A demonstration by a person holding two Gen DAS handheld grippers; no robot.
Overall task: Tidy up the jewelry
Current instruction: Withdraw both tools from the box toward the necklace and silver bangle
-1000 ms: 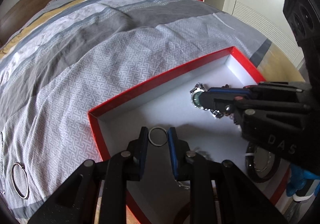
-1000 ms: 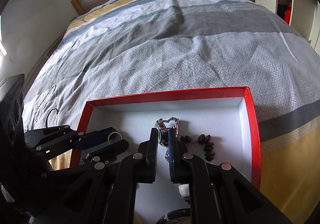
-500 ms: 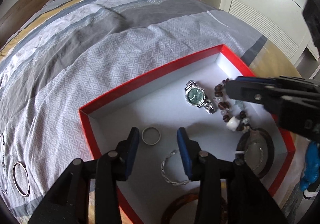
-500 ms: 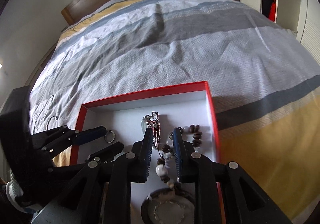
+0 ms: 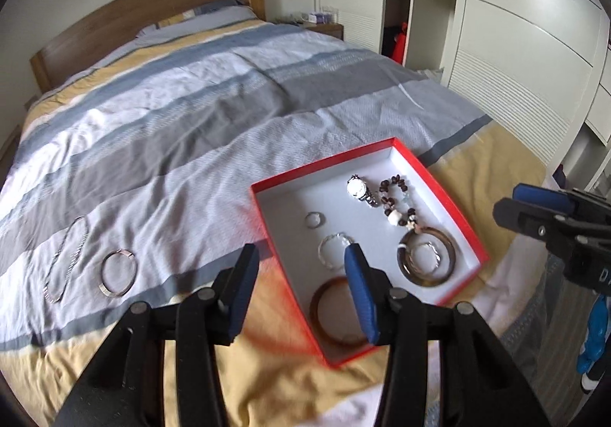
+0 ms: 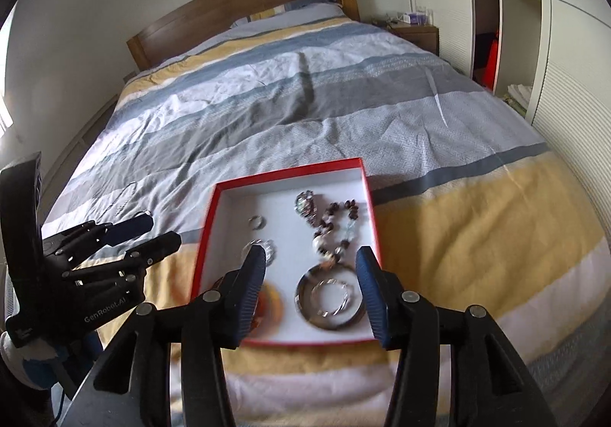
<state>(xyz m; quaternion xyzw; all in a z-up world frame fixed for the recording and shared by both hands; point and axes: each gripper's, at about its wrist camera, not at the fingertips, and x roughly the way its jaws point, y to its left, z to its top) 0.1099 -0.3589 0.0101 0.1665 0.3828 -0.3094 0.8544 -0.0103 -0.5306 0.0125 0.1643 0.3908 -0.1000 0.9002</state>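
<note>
Left wrist view, red rectangular box (image 5: pixel 450 198), round glossy bangle (image 5: pixel 427 261), beaded bracelet (image 5: pixel 397 198).

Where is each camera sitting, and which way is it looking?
Left wrist: rides on the left gripper, looking forward and down over the bed at the red box; its own open fingers show, and the right gripper pokes in at the right edge.
Right wrist: rides on the right gripper, looking up the bed toward the headboard; its open fingers show, and the left gripper sits at the left.
Both see the red box, the watch and the striped bedspread.
</note>
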